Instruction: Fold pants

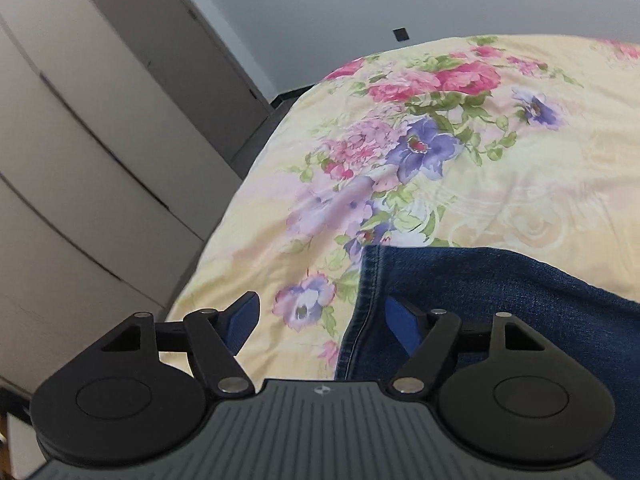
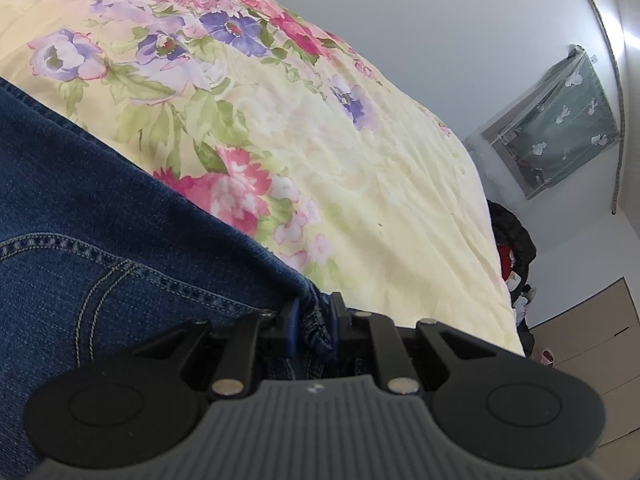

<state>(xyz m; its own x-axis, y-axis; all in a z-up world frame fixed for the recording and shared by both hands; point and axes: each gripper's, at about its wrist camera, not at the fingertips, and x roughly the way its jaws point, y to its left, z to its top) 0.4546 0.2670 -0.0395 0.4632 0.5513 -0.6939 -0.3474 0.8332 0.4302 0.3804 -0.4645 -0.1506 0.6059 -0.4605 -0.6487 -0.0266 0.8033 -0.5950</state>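
Item: dark blue denim pants, lying flat on the yellow floral bedspread near its front edge.
Left gripper: fingers spread wide, empty, straddling the stitched hem edge.
Right gripper: fingers nearly closed, with bunched denim pinched between them.
Step, by judgement: a fold just laid down.
Next: right lets go; both take fresh corners.

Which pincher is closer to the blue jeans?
Right. The right gripper has a bunch of the jeans between its pads; the left gripper is wide open over their edge, gripping nothing.
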